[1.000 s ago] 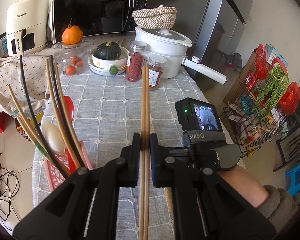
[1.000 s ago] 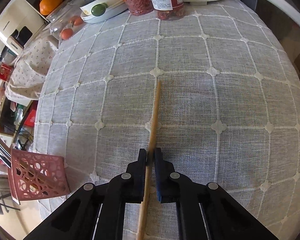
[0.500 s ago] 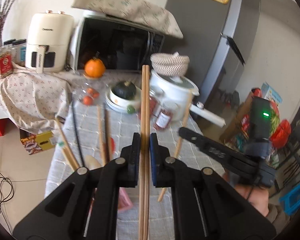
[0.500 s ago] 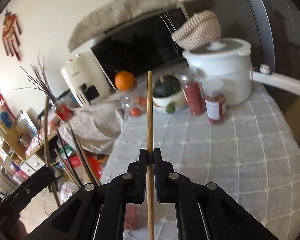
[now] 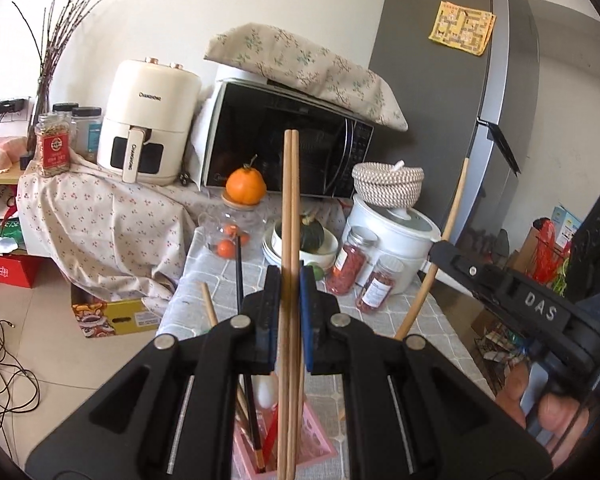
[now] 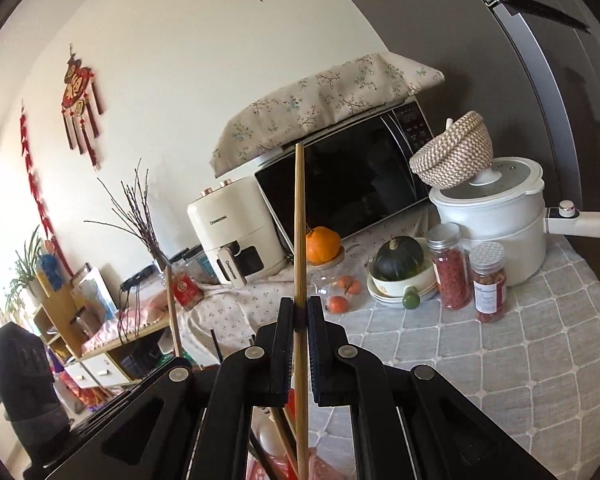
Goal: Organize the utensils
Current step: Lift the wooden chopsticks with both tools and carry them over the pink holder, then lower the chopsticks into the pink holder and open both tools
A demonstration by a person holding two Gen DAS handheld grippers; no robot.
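Both grippers have tipped upright; chopstick (image 6: 299,240) bottoms hidden.

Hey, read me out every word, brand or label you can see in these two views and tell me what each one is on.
"CHANGHONG": front of the cream air fryer, and again down its handle.
"DAS": on the right gripper, as the left wrist view shows it.
Too small or blurred to read: jar labels, spice jar, yellow fridge note, red floor box.
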